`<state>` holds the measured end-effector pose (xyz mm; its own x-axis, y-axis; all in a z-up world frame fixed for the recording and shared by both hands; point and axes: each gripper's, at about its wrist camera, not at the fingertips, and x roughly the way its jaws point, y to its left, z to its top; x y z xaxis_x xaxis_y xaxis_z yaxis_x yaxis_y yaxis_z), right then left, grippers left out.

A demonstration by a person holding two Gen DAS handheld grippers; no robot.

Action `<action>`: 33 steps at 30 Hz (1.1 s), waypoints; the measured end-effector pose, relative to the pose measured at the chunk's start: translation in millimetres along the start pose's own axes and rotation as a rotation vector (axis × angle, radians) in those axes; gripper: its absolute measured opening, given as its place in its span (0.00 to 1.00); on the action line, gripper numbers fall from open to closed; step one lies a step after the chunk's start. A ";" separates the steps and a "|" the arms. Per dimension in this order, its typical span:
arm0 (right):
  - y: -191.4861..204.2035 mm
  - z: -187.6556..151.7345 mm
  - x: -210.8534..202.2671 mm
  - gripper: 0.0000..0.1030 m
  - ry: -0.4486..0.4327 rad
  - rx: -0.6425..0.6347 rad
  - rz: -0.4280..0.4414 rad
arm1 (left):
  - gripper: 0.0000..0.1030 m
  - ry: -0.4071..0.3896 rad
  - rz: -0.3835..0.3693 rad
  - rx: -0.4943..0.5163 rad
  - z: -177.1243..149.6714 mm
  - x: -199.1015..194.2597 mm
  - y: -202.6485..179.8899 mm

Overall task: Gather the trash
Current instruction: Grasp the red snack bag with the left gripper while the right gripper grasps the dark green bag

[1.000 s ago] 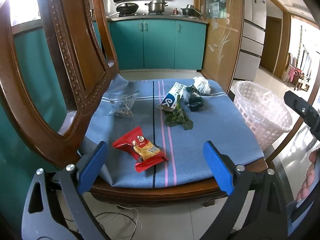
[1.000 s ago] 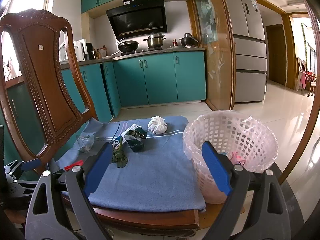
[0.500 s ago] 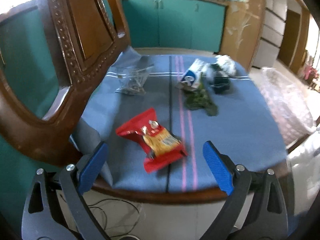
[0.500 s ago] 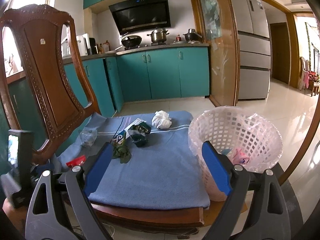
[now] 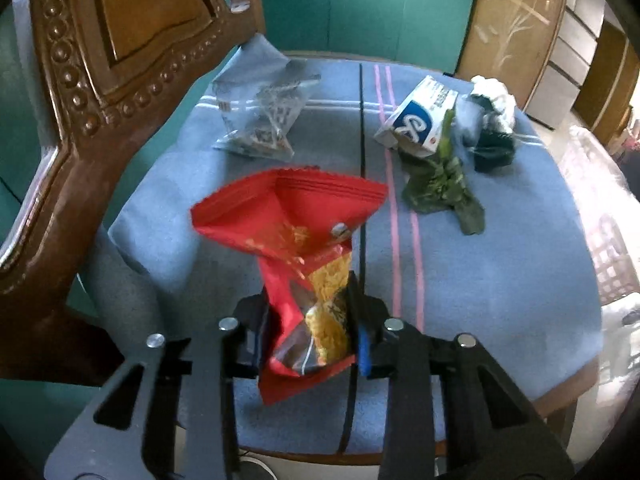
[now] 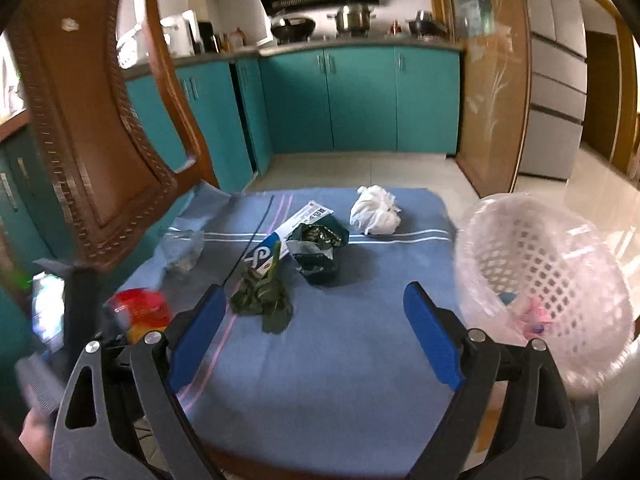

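Note:
My left gripper is shut on the near end of a red snack wrapper, which also shows in the right wrist view. On the blue cloth lie a clear plastic bag, a white and blue carton, green leaves, a dark green wrapper and a white crumpled bag. My right gripper is open and empty above the cloth's near edge. A pink-white basket stands at the right.
A carved wooden chair back rises at the left of the cloth. Teal kitchen cabinets and a wooden partition stand behind. The basket holds some pink trash.
My left gripper moved forward and down and closed on the red snack wrapper. My right gripper moved forward over the cloth and stayed open.

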<state>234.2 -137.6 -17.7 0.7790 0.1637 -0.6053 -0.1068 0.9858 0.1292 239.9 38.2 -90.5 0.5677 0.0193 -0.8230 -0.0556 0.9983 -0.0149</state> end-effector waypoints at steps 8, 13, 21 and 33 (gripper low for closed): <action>7.9 25.4 83.8 0.86 0.080 0.006 -0.026 | 0.28 -0.283 -0.005 0.065 6.5 -83.5 7.9; 7.3 26.0 125.5 0.53 0.149 0.009 -0.052 | 0.28 -0.393 -0.086 -0.023 10.1 -114.2 35.1; -8.2 28.6 50.5 0.30 0.096 0.031 0.044 | 0.28 -0.383 -0.134 -0.029 13.9 -115.6 46.4; -13.4 -36.8 -84.7 0.30 -0.027 -0.009 0.061 | 0.28 -0.354 -0.144 0.059 -9.5 -121.6 14.9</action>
<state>146.9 -163.4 3.0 0.7871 0.2226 -0.5753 -0.1601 0.9744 0.1579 162.2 50.2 4.0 0.8153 -0.1140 -0.5677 0.0868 0.9934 -0.0749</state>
